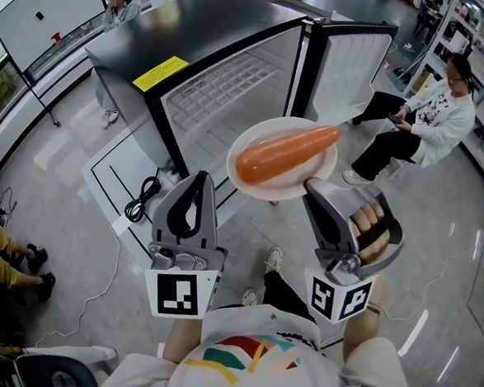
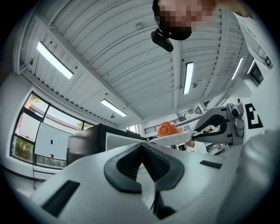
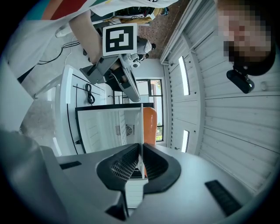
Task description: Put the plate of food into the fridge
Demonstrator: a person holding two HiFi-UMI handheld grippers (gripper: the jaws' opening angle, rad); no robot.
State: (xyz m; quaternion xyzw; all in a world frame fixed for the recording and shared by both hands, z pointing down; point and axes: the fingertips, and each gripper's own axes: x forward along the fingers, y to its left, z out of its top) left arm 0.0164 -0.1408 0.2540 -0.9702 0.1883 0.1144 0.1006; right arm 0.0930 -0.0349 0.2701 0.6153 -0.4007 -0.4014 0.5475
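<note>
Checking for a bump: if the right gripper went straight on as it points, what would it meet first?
Likely the white inside of the open fridge; nothing shows between it and the plate in the jaws, though depth is unclear.

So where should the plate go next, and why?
Probably ease the plate forward into the open fridge, keeping it level. The right hand-held gripper is clamped on its rim, the orange food lies on top, and the plate hangs in front of the fridge, not inside yet.
</note>
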